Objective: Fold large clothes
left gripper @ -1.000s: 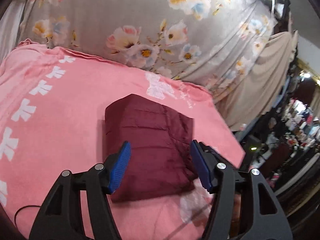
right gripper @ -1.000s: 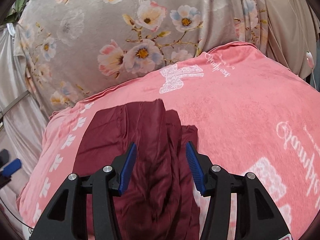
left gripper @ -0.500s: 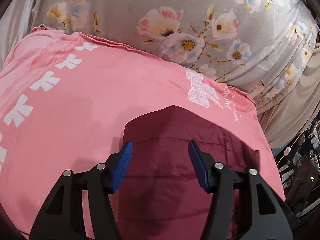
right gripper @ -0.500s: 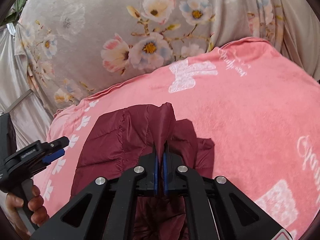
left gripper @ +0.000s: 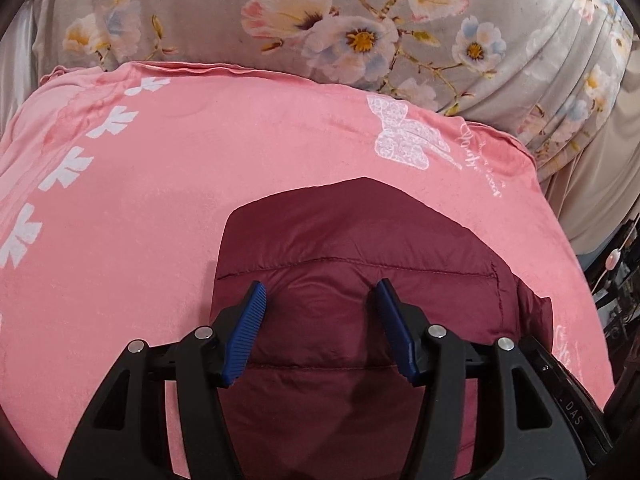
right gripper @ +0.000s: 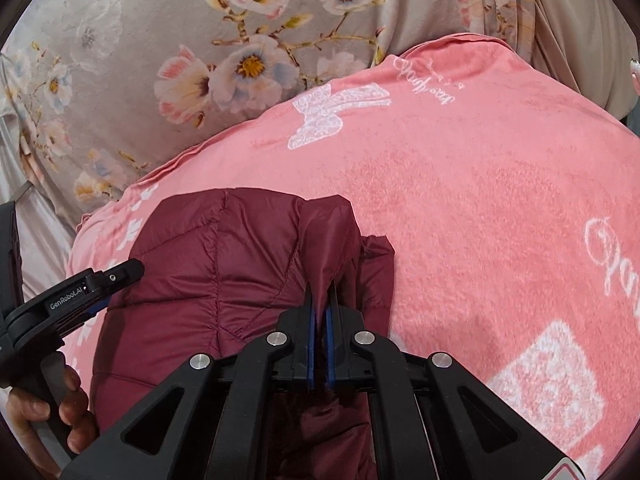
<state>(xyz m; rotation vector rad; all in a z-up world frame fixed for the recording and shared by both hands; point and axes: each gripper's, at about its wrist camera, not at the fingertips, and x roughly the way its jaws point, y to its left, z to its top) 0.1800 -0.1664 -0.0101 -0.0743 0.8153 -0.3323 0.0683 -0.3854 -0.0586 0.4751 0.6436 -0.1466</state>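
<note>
A folded maroon padded jacket (left gripper: 360, 232) lies on a pink blanket (left gripper: 180, 168). My left gripper (left gripper: 320, 286) hovers just over the jacket's near left part. Its blue pads stand apart and press on nothing. In the right wrist view my right gripper (right gripper: 320, 296) is shut on a raised fold of the jacket (right gripper: 224, 248) at its right edge, and the cloth peaks up between the pads. The left gripper (right gripper: 120, 280) shows at the left of that view, held by a hand (right gripper: 60, 420), with its tip at the jacket's left edge.
The pink blanket (right gripper: 500, 200), printed with white bows and script, covers a bed. Behind it lies a grey floral sheet (left gripper: 380, 20) (right gripper: 180, 48). The bed's right edge drops off to a dark cluttered area (left gripper: 616, 280).
My right gripper has shut on a fold of the jacket and pulled it up. My left gripper has come forward and down over the jacket, into the right wrist view.
</note>
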